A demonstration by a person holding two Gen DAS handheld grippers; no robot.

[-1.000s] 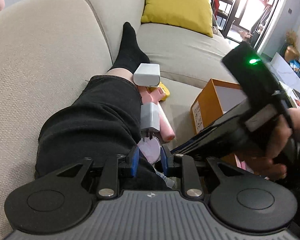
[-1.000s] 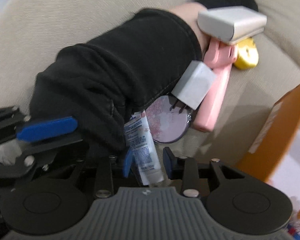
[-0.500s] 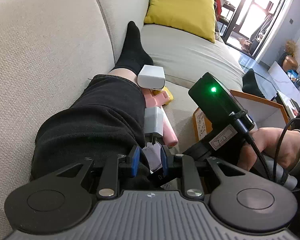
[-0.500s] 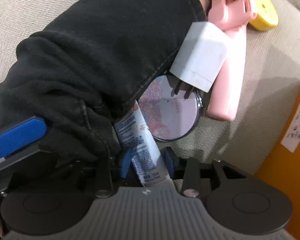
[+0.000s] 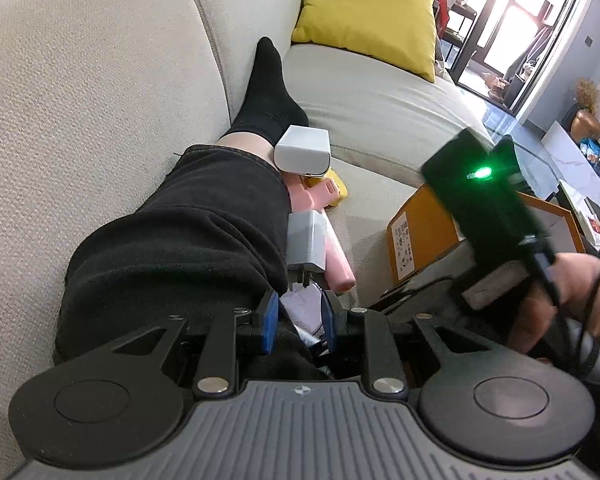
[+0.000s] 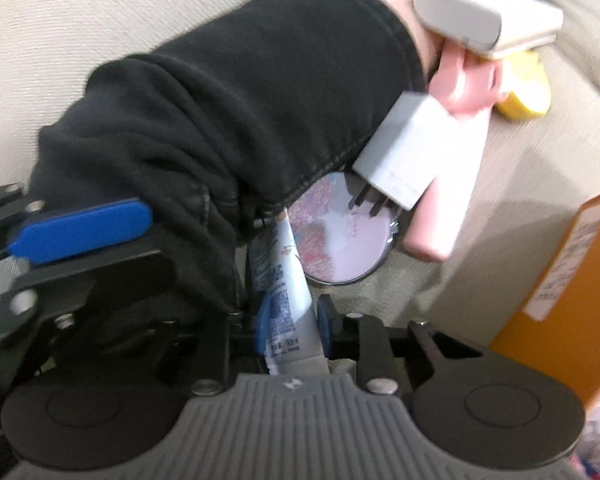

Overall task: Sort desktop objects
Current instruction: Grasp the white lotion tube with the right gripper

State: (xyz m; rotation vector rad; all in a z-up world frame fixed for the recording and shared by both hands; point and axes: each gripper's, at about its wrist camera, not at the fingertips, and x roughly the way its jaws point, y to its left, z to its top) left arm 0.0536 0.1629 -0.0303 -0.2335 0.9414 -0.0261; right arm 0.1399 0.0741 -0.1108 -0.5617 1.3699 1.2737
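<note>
A white tube with blue print (image 6: pixel 284 288) lies on the sofa seat against a leg in black trousers (image 6: pixel 228 92). My right gripper (image 6: pixel 294 320) is closing, and its blue pads press the tube's lower end from both sides. Just beyond lie a round pink mirror (image 6: pixel 340 240), a white charger plug (image 6: pixel 404 156), a long pink object (image 6: pixel 452 184), a yellow object (image 6: pixel 528 92) and a grey-white case (image 6: pixel 476 16). My left gripper (image 5: pixel 300 320) hovers over the trouser leg, open a little, holding nothing; one of its blue fingers (image 6: pixel 80 228) shows in the right wrist view.
An orange cardboard box (image 5: pixel 420 232) stands open on the seat to the right of the pile. A yellow cushion (image 5: pixel 368 12) leans at the far end of the beige sofa (image 5: pixel 80 100). A hand (image 5: pixel 580 280) holds the right gripper's black housing.
The right gripper's jaws have narrowed onto the tube, which was loose between them before. The right hand's housing shifted in the left wrist view. The left gripper stayed put.
</note>
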